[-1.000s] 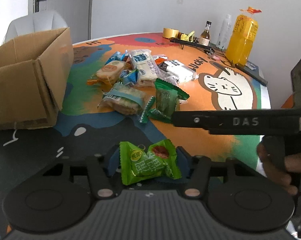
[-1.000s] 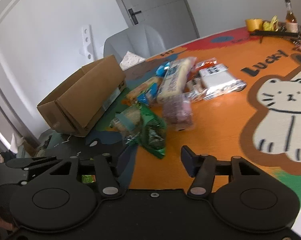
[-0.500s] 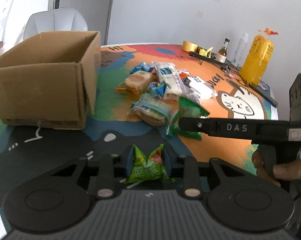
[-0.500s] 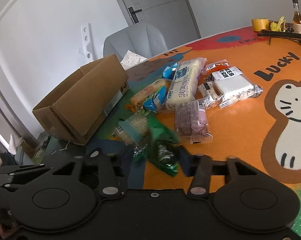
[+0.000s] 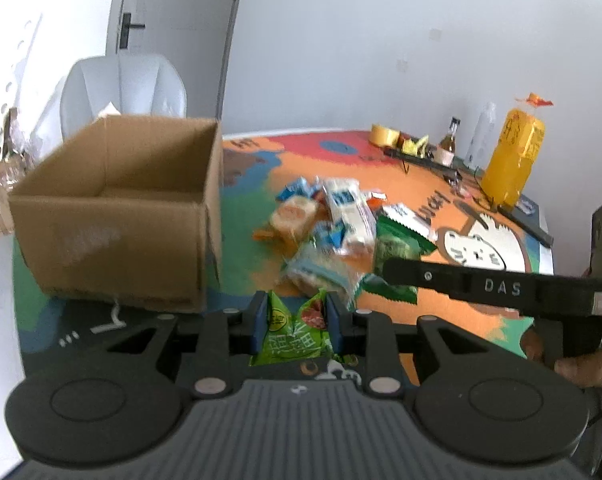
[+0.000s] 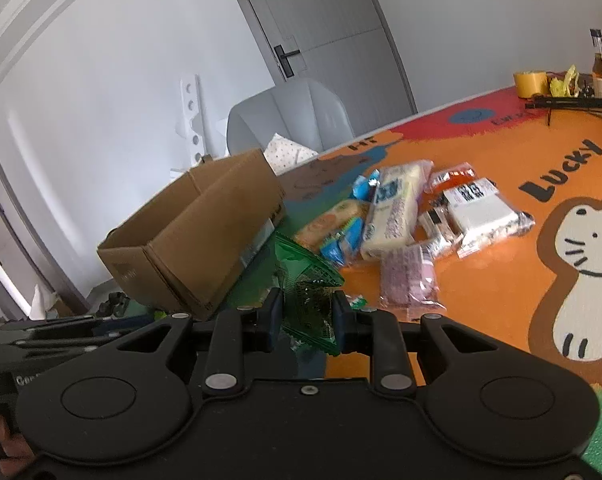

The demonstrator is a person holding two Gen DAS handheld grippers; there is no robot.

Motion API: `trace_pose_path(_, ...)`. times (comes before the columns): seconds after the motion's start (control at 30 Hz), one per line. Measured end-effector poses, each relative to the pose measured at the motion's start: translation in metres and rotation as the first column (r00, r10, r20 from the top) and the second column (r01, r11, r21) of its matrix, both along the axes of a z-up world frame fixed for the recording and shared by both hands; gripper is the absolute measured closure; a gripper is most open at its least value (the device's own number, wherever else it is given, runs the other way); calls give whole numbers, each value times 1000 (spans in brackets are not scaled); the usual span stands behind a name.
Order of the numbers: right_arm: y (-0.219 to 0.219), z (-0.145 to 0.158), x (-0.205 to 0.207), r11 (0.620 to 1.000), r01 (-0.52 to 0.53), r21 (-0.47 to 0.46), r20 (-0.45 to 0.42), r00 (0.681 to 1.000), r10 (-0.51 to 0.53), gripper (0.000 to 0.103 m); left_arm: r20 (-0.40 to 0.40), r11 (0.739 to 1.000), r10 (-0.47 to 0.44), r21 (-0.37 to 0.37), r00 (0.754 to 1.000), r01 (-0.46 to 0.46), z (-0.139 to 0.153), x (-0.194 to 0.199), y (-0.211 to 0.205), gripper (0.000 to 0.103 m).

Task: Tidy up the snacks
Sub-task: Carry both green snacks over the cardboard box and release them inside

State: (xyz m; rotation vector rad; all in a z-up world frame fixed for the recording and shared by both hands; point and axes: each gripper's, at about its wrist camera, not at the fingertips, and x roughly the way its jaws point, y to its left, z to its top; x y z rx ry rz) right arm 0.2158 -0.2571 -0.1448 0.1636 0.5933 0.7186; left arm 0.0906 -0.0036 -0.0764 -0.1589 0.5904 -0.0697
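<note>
My left gripper is shut on a small light-green snack packet and holds it above the table, just right of the near corner of the open cardboard box. My right gripper is shut on a dark-green snack bag, lifted off the table beside the box. The bag and the right gripper's finger also show in the left wrist view. A pile of wrapped snacks lies on the orange mat to the right of the box.
A yellow bottle, a small brown bottle, a roll of tape and a black rack stand at the table's far edge. A grey chair stands behind the box. The cat drawing marks the mat's right side.
My left gripper closed on the light-green packet, lifted it and swung toward the box. My right gripper closed on the dark-green bag and raised it off the table.
</note>
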Motion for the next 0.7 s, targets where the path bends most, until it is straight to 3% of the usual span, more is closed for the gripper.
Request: trace_pose_path(0.7,68,56,-10,994,-109,26,117,987,106,79,165,993,113,22,980,-118,66,-9,63,74)
